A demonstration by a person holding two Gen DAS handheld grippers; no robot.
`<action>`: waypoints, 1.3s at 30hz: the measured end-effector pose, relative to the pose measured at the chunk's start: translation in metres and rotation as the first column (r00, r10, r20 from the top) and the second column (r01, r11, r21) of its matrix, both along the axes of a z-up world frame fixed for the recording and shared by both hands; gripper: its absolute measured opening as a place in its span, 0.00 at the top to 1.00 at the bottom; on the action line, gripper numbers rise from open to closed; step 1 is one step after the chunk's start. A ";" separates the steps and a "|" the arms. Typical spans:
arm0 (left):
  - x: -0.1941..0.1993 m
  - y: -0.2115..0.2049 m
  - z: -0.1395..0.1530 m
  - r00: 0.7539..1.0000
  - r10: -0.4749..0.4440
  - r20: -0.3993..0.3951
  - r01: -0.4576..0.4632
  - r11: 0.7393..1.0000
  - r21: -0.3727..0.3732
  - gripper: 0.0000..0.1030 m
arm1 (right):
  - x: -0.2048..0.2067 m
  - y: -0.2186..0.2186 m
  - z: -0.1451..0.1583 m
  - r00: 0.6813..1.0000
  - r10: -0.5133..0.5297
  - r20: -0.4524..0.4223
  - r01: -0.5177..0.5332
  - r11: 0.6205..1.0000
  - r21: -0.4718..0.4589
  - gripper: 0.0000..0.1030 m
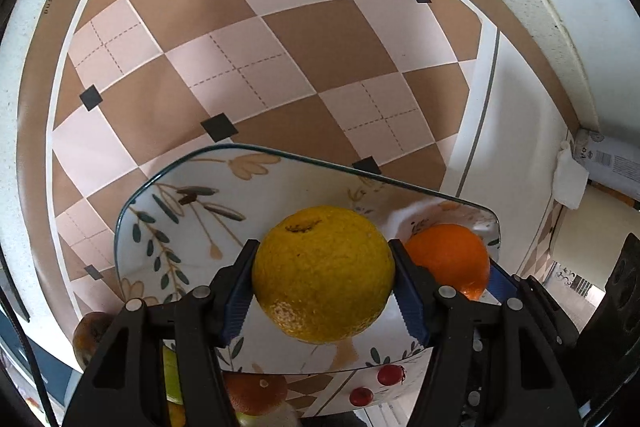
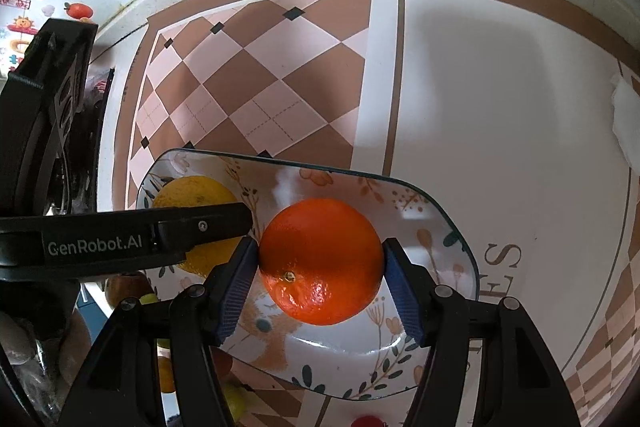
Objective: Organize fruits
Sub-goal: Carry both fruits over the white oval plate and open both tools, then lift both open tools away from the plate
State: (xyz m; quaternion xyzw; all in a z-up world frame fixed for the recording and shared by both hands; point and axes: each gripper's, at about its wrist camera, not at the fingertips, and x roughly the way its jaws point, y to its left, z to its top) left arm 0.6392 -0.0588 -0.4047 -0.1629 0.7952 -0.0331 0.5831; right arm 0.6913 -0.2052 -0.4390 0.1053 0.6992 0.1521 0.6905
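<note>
We are clamping the yellow citrus (image 1: 323, 273) in the left hand-held gripper (image 1: 323, 291) and the orange (image 2: 321, 261) in the right hand-held gripper (image 2: 320, 285) over the floral plate (image 2: 448, 223) — both crowding, risking a bump — either fruit rolling off onto the tabletop (image 2: 500, 99).

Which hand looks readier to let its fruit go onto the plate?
Right, probably: its tongs hold the orange over the plate middle; the left tongs' yellow fruit hangs nearer the edge.

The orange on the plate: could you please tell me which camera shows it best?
The right wrist view: the orange sits whole and centred between the right gripper's fingers. The left wrist view shows only part of it, hidden behind a finger.
</note>
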 end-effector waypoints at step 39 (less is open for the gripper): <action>-0.189 0.035 0.185 0.754 -0.307 0.581 0.070 0.916 0.394 0.16 | -0.214 -0.006 0.159 0.924 -0.171 0.343 0.237 0.958 -0.162 0.12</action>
